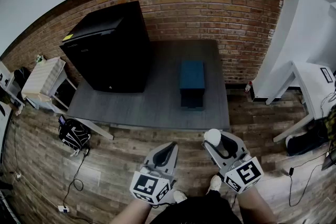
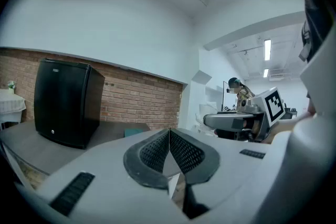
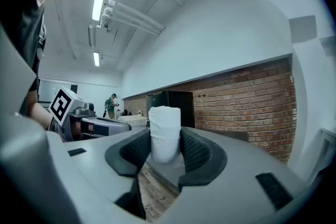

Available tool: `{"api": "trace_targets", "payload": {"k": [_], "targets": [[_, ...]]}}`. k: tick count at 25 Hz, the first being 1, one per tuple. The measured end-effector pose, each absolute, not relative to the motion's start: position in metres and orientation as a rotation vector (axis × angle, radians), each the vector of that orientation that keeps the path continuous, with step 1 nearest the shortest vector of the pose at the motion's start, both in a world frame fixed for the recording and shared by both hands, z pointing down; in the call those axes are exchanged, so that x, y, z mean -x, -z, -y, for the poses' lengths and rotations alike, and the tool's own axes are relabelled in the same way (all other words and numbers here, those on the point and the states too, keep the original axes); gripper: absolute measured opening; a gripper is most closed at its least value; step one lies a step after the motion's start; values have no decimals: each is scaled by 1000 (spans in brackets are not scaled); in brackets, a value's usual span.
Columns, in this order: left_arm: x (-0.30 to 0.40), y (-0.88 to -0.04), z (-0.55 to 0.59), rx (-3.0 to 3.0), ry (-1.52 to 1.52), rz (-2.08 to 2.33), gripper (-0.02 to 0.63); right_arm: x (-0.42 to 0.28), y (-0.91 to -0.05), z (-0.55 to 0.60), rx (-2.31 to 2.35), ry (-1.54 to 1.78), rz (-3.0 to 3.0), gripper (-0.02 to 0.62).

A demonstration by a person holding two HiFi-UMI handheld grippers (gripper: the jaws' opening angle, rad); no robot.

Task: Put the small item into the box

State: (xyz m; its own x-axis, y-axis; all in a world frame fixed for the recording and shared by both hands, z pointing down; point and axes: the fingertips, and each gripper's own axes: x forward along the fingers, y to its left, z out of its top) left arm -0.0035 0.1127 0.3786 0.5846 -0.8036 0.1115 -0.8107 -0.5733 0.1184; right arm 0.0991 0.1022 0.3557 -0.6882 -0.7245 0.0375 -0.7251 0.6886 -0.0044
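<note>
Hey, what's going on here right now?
A person stands before a grey table holding a gripper in each hand. The right gripper is shut on a small white roll; the left gripper is shut and empty. Both are short of the table, and the blue box on it sits untouched.

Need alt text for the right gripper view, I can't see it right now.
The right gripper is shut on an upright white roll, held level. Beyond it are a grey table, a black cabinet and a brick wall.
</note>
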Motion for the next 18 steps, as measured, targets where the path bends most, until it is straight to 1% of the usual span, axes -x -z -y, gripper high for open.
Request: {"api": "trace_targets", "payload": {"k": [18], "targets": [[8,-378,-112,-2661,-68,1357,34,-97,-357,-101,-1243,-75,2871,189]]}}
